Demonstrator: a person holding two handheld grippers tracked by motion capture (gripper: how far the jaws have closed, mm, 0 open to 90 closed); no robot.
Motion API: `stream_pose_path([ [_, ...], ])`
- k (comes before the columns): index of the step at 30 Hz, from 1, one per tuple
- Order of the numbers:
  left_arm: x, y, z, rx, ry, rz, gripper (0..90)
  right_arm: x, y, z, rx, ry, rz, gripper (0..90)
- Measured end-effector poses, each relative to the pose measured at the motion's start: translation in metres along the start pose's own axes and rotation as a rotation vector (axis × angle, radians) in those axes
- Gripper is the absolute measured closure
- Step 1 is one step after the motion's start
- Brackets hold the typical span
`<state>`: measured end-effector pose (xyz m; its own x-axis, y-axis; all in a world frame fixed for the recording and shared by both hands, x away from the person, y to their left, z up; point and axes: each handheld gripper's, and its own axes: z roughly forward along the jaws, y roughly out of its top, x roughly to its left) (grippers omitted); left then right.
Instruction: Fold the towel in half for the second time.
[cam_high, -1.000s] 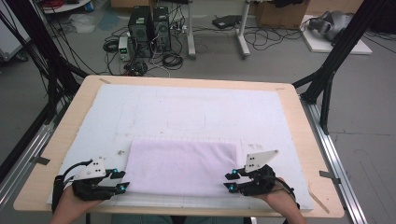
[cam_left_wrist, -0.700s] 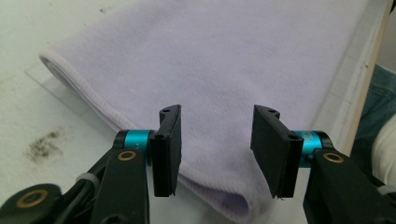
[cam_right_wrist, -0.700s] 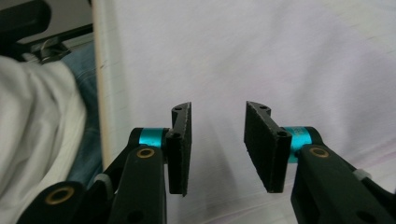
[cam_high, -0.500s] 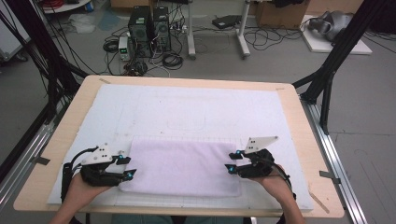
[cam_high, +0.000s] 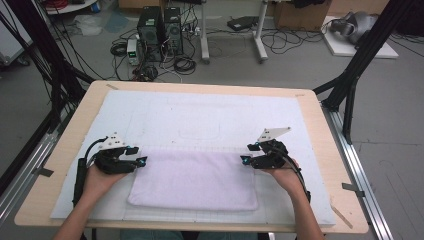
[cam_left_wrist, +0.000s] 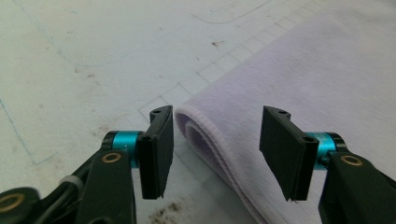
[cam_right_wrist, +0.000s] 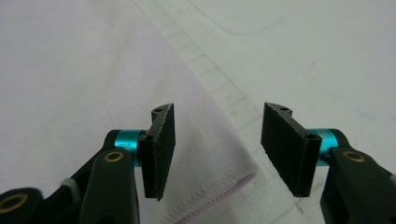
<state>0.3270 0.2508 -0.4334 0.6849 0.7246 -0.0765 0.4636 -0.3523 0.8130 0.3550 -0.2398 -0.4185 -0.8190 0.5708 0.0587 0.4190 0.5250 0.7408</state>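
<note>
A folded lilac towel (cam_high: 195, 180) lies flat on the white mat (cam_high: 210, 115), near the front of the table. My left gripper (cam_high: 137, 156) is at the towel's far left corner. Its jaws have just been opening and now stand apart. In the left gripper view (cam_left_wrist: 217, 140) the doubled corner of the towel (cam_left_wrist: 303, 79) lies between the jaws, untouched by the pads. My right gripper (cam_high: 249, 152) is at the far right corner, and its jaws have also just been opening. In the right gripper view (cam_right_wrist: 217, 140) the stitched towel edge (cam_right_wrist: 84, 70) lies under the gap.
The mat carries faint drawn outlines and a grid. It covers most of the wooden table (cam_high: 325, 125). Black frame posts (cam_high: 360, 65) rise at both far corners. Computer cases (cam_high: 160, 25) and cables sit on the floor beyond the table.
Both hands have moved away from the person, from beside the towel's near part to its far corners. Both pairs of jaws have widened.
</note>
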Motion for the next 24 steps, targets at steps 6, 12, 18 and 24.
stream_pose_path([
  [6,0.010,-0.005,0.020,0.051,0.003,-0.040,44.0,-0.007,-0.010,0.010,0.037,-0.001,0.019,45.8],
  [12,0.008,-0.002,0.018,0.059,0.016,-0.038,43.6,-0.008,-0.022,0.015,0.022,0.014,0.063,49.1],
  [18,0.009,0.005,0.021,0.063,0.001,-0.052,42.8,-0.006,-0.022,0.015,0.021,0.016,0.067,51.7],
  [24,0.006,0.009,0.030,0.098,-0.024,-0.029,52.6,-0.004,-0.022,0.015,0.025,0.013,0.067,53.9],
])
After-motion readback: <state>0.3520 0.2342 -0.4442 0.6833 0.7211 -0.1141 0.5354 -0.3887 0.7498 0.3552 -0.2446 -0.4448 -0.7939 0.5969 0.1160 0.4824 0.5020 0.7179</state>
